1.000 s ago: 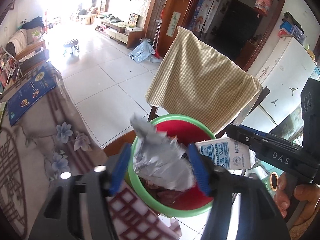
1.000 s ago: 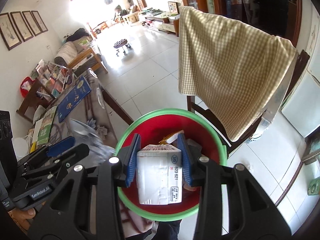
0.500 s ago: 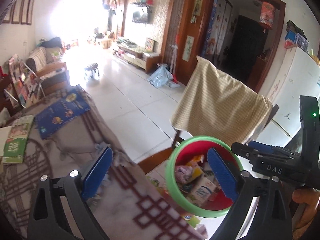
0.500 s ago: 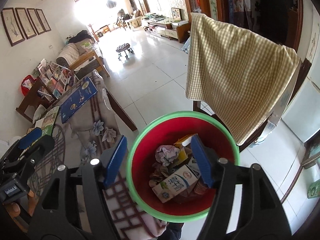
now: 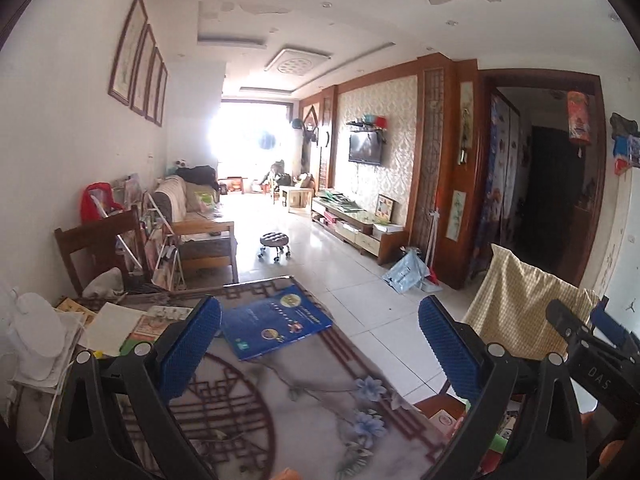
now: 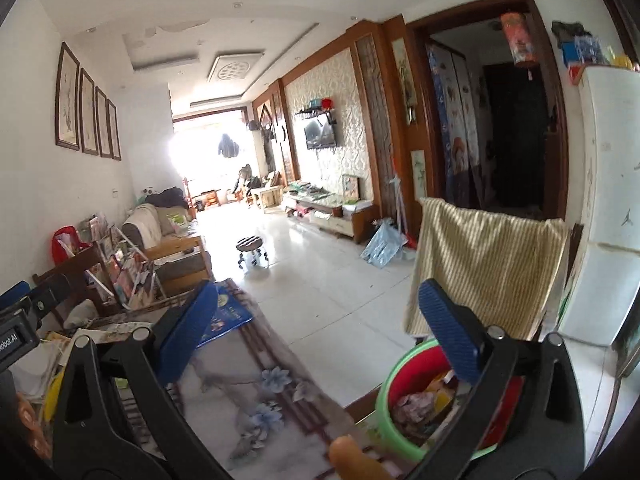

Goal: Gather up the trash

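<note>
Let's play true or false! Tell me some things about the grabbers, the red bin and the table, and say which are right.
1. Both grippers are empty. True: the left gripper and the right gripper have wide-open jaws.
2. The red bin is empty. False: trash lies inside.
3. A blue book lies on the table. True.
4. The checked cloth lies on the floor. False: it hangs over a chair back.

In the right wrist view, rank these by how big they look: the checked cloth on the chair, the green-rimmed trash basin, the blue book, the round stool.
1. Checked cloth
2. Trash basin, partly hidden, so unsure against the cloth
3. Blue book, partly hidden
4. Round stool, far off
</note>
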`<state>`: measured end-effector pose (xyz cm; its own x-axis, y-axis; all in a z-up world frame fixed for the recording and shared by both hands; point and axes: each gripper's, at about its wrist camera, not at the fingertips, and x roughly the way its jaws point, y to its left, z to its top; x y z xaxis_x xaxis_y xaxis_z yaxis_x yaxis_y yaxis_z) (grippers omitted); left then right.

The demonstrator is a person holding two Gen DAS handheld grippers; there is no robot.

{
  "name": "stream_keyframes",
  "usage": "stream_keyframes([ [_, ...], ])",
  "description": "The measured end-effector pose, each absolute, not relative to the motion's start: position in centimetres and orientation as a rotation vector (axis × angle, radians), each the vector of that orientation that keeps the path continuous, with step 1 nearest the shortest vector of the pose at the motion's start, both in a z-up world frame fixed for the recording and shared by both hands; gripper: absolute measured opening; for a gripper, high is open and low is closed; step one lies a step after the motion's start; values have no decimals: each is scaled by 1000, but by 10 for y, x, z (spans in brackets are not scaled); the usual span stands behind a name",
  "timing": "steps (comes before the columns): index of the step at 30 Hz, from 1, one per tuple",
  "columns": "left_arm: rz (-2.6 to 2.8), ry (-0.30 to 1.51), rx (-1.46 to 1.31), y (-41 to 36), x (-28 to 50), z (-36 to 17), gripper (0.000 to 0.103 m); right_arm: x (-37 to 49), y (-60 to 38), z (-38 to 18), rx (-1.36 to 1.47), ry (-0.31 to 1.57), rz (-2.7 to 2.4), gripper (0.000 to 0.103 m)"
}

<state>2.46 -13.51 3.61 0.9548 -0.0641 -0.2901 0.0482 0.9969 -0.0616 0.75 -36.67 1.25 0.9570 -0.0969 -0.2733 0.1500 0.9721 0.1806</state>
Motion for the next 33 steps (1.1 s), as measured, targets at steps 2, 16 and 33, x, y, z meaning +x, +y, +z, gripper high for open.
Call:
stream_keyframes([
  [2,-18,282,-57,-111,19,37,95,6,-346,7,205,306,-111,99],
  [16,-8,302,-48,-63,-7,30,95,-17,-261,-4,108,367,-92,99],
  [33,-19,340,-67,-49,-10,24,95,-23,-253,0,78,380,-113,99],
])
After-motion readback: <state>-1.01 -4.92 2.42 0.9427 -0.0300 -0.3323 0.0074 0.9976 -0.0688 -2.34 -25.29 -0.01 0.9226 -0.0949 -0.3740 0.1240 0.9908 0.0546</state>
